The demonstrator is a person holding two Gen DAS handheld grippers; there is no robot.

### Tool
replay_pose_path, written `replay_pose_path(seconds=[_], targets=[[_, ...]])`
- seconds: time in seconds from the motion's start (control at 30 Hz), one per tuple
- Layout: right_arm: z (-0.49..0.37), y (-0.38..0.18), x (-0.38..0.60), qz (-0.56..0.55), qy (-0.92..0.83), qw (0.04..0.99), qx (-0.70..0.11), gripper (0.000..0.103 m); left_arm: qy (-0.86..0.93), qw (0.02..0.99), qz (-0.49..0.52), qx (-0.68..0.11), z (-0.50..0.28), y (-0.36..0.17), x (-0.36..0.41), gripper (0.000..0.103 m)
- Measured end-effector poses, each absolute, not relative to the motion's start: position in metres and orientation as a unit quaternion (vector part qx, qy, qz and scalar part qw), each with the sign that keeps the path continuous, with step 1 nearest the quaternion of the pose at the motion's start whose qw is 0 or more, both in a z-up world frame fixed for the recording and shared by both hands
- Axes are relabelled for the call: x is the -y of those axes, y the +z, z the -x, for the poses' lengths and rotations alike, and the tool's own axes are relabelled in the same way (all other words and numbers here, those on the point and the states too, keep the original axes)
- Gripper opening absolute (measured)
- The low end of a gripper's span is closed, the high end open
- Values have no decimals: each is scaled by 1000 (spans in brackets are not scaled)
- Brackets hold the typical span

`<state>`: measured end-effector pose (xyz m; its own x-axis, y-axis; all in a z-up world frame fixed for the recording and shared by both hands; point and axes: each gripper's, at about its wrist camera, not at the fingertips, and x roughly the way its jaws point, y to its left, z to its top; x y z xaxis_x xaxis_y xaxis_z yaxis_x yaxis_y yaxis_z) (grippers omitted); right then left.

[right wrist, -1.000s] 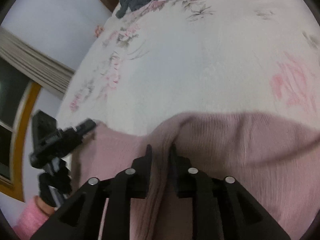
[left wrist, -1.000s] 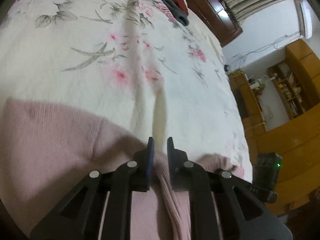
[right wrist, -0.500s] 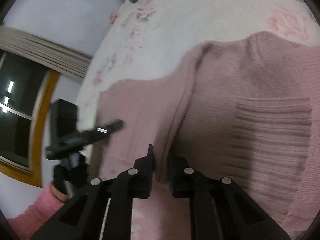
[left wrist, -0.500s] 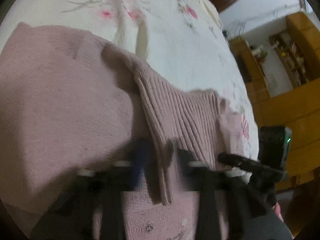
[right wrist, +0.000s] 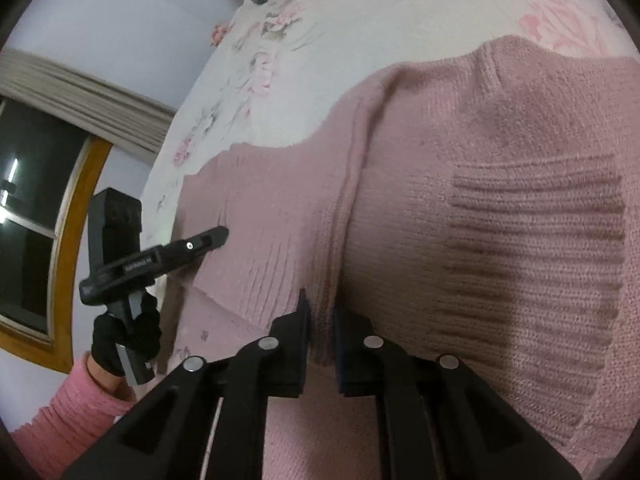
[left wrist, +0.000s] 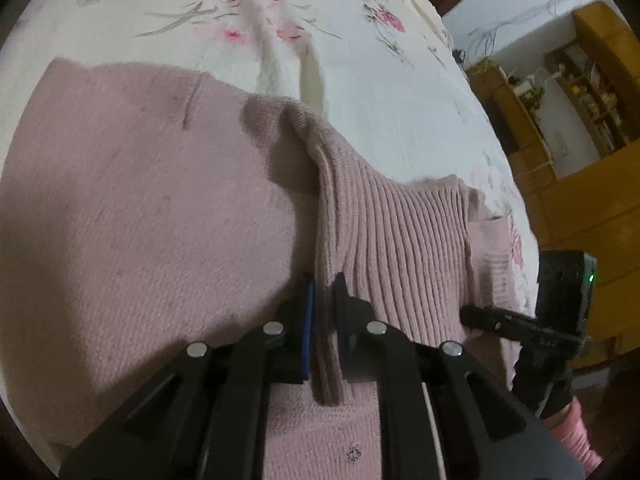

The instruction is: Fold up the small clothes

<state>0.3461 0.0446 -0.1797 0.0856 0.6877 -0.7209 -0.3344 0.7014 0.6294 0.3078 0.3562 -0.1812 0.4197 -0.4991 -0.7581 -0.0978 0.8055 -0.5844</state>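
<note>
left claw (left wrist: 323, 300) pinching fold of pink sweater (left wrist: 140, 208); right claw (right wrist: 320, 312) pinching another fold. sweater spread just ahead of both claws on flowery bed sheet (left wrist: 360, 80). best to pull both ends evenly, lay edge straight. soft fuzzy knit, ribbed band right of left claw.

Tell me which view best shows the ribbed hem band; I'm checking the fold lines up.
The left wrist view: the pink knitted sweater's ribbed hem band lies unshaded, edges visible. In the right wrist view the band is partly shadowed.
</note>
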Motion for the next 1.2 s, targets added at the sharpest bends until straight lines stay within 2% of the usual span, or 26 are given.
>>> replay_pose_path(seconds=[0.07, 0.1, 0.17, 0.33, 0.4, 0.5, 0.7, 0.83, 1.2], targets=[[-341, -173, -38, -170, 345, 722, -575, 17, -113, 801, 284, -515, -297, -173, -357, 16], [-336, -165, -33, -174, 339, 729, -569, 18, -110, 804, 283, -511, -290, -169, -356, 20], [-314, -150, -21, -158, 331, 753, -546, 20, -102, 817, 267, -500, -263, -154, -354, 37], [-230, -123, 25, -144, 301, 786, -521, 24, -76, 848, 195, -486, -173, -125, -348, 55], [-189, -116, 47, -143, 280, 796, -516, 27, -63, 850, 178, -491, -132, -119, -348, 56], [-136, -108, 72, -157, 251, 805, -514, 37, -30, 847, 156, -508, -77, -110, -350, 64], [-58, -97, 85, -110, 202, 822, -521, 43, 21, 840, 171, -514, 10, -93, -373, 68], [-26, -102, 102, -135, 195, 806, -542, 44, 35, 831, 172, -528, 45, -92, -378, 69], [20, -148, 120, -148, 173, 775, -589, 47, 39, 806, 194, -558, 104, -123, -385, 71]])
